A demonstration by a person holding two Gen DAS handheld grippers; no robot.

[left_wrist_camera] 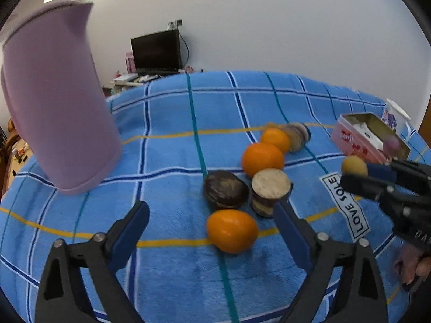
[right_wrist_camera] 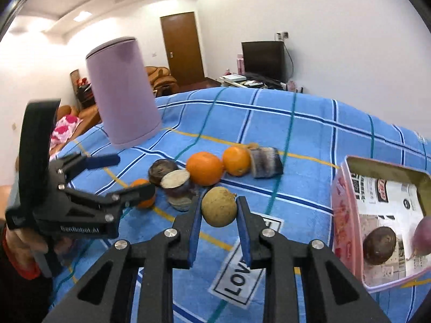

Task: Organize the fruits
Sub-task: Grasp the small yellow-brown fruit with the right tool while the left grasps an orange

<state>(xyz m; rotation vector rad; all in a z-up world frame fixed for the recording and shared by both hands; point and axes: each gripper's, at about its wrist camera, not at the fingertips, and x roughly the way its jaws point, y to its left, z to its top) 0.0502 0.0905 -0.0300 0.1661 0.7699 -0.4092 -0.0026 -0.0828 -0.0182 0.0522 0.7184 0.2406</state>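
**Clerk:** On the blue checked blanket [right_wrist_camera: 309, 140], toward its right edge: one pink tin [right_wrist_camera: 347, 215], open, paper-lined, two dark round fruits already inside. Beside it, off the cloth: one small tan fruit [right_wrist_camera: 218, 206], pinched between the pads of the right gripper [right_wrist_camera: 218, 210], jaws narrow and closed on its sides.

**Checker:** And the left?

**Clerk:** Left gripper [left_wrist_camera: 212, 215], jaws wide, nothing between the pads. It hangs over the near orange [left_wrist_camera: 232, 231]. Middle of the blanket: two more oranges [left_wrist_camera: 262, 159], a dark shell-like half [left_wrist_camera: 225, 189], a cut piece with a pale face [left_wrist_camera: 270, 191], a striped piece farther back. Far left corner: one lilac jug [left_wrist_camera: 58, 102], upright.

**Checker:** Step in hand?

**Clerk:** By my reading, carrying the tan fruit across to the tin. Advice: keep the grip steady, since a round fruit may roll out of flat pads; clear the tin's near wall before lowering; release low, in the bare lined corner, apart from the two fruits inside.

**Checker:** Left side?

**Clerk:** Centre the pads on the orange's widest part before closing, clear of the cut piece just behind.
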